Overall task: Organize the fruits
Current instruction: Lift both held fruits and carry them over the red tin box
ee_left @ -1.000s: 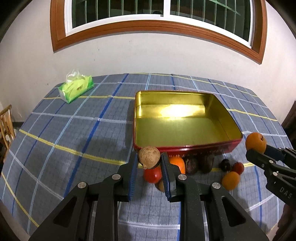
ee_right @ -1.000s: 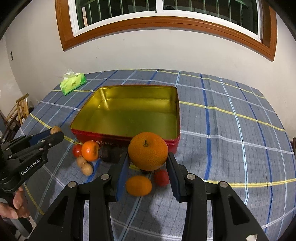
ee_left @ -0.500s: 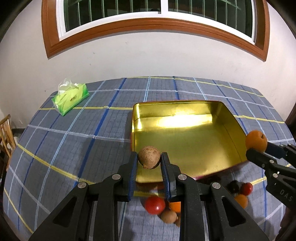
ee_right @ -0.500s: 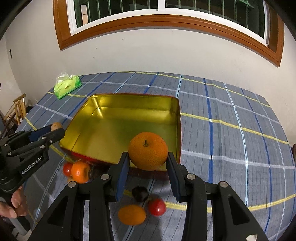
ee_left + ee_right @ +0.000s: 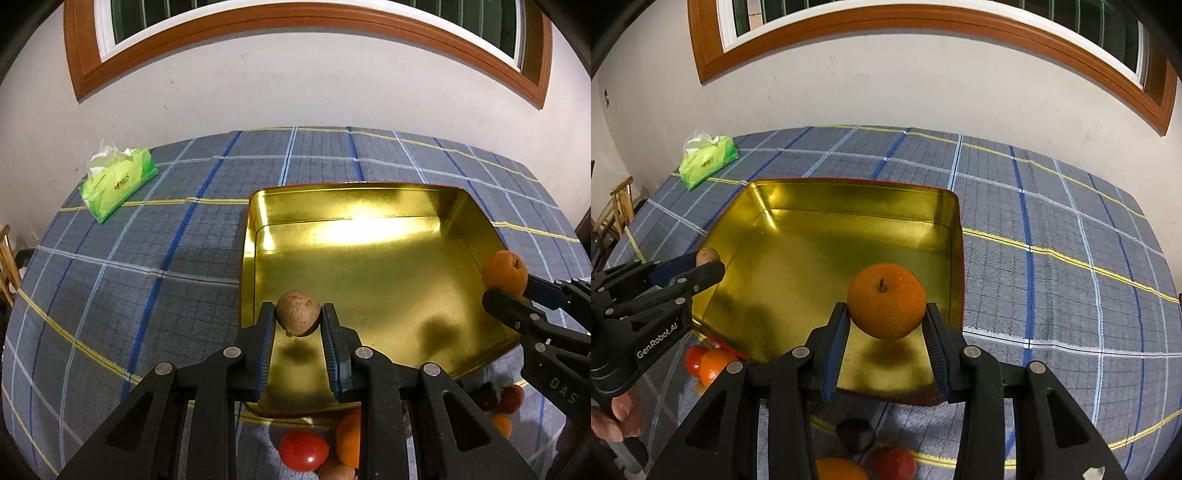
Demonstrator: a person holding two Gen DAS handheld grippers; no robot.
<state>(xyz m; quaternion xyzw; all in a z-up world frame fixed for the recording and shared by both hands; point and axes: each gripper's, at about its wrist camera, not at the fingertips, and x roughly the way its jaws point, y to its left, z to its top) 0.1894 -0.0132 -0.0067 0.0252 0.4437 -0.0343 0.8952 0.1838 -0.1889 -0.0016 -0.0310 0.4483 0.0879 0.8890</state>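
My left gripper (image 5: pixel 298 315) is shut on a small brown fruit (image 5: pixel 297 313), held over the near left part of the golden tin tray (image 5: pixel 369 206). My right gripper (image 5: pixel 885 314) is shut on an orange (image 5: pixel 886 300) above the tray's (image 5: pixel 849 188) near right corner. Each gripper also shows in the other view: the right one (image 5: pixel 506 291) with its orange (image 5: pixel 504 275), the left one (image 5: pixel 705 264) with the brown fruit (image 5: pixel 707 256). Loose fruits lie on the cloth before the tray: a red one (image 5: pixel 303 450), an orange one (image 5: pixel 349 439), a dark one (image 5: pixel 855 435).
A green tissue pack (image 5: pixel 116 184) lies at the far left of the blue plaid tablecloth (image 5: pixel 129 258). A white wall and a wood-framed window stand behind the table. A wooden chair (image 5: pixel 617 210) is at the left edge. A person's hand (image 5: pixel 617 417) grips the left tool.
Both grippers have moved forward from above the loose fruits to above the tray, each keeping its fruit. The loose fruits now sit at the bottom of both views.
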